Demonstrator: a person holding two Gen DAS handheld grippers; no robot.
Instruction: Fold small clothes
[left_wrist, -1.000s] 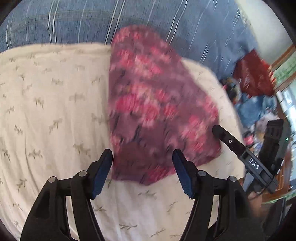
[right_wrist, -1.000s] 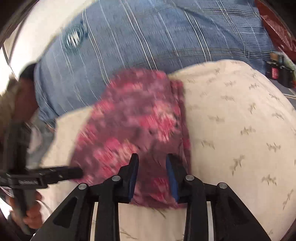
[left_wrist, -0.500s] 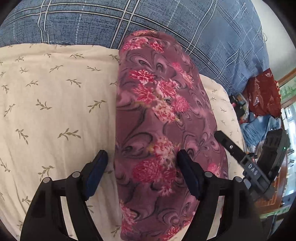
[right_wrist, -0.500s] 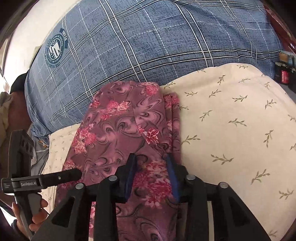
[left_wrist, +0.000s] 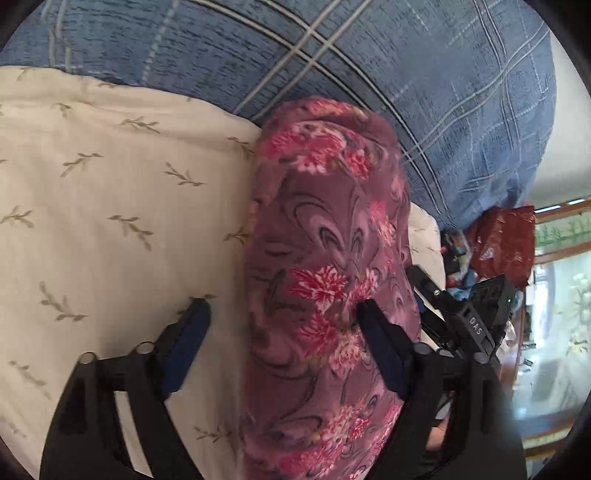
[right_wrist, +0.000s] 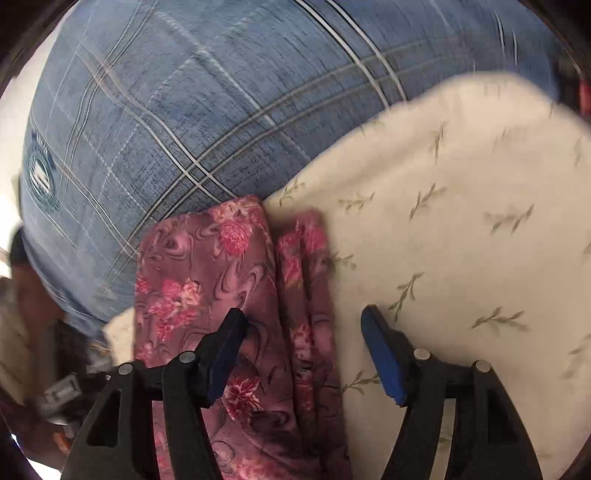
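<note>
A purple garment with pink flowers (left_wrist: 332, 236) lies folded in a long strip on the cream leaf-print sheet (left_wrist: 110, 206). Its far end touches the blue plaid pillow (left_wrist: 369, 74). My left gripper (left_wrist: 282, 325) is open, low over the garment's left edge, holding nothing. In the right wrist view the garment (right_wrist: 221, 280) shows stacked folded layers along its right edge. My right gripper (right_wrist: 301, 332) is open over that right edge and holds nothing. The right gripper's body also shows at the garment's right side in the left wrist view (left_wrist: 465, 321).
The blue plaid pillow (right_wrist: 184, 110) fills the far side. The cream sheet (right_wrist: 461, 221) spreads to the right of the garment in the right wrist view. A red bag (left_wrist: 506, 240) and cluttered items lie off the bed at the right.
My right gripper was shut on the garment's near edge and has opened and let go. Both grippers moved forward and lower along the garment. The garment now lies flat as a strip.
</note>
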